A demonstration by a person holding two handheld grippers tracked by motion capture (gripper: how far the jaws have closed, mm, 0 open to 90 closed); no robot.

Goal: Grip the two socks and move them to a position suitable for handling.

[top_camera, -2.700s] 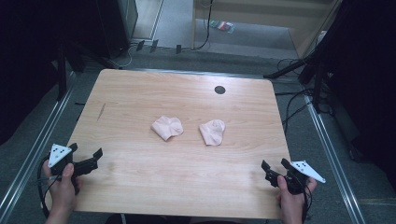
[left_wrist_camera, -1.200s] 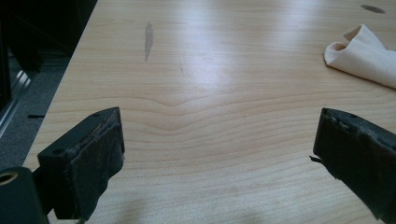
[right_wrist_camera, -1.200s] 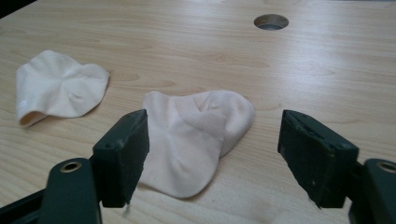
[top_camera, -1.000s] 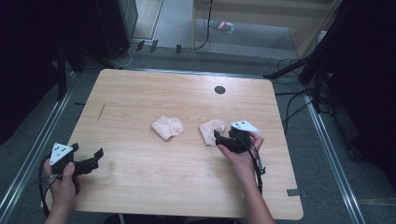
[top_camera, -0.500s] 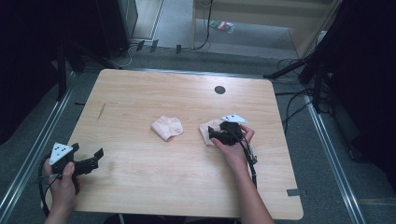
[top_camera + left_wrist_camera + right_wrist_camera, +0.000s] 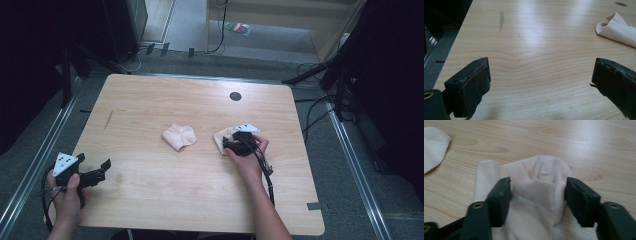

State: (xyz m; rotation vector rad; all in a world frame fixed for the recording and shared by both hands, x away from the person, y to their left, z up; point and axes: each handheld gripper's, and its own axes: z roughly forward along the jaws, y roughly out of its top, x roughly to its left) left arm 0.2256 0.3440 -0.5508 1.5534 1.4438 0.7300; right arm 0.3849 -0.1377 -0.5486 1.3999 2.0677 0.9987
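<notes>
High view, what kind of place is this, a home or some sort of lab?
Probably a lab or recording workspace: a bare wooden table on metal floor rails, loose cables on grey carpet, dark surroundings.

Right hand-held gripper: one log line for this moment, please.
right hand-held gripper: open, jaws astride right sock | left hand-held gripper: open, idle | left sock: untouched

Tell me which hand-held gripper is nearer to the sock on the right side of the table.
Right. The right hand-held gripper is at the right sock, its open jaws straddling a raised fold. The left hand-held gripper hangs open near the table's front left corner, well away from it.
</notes>
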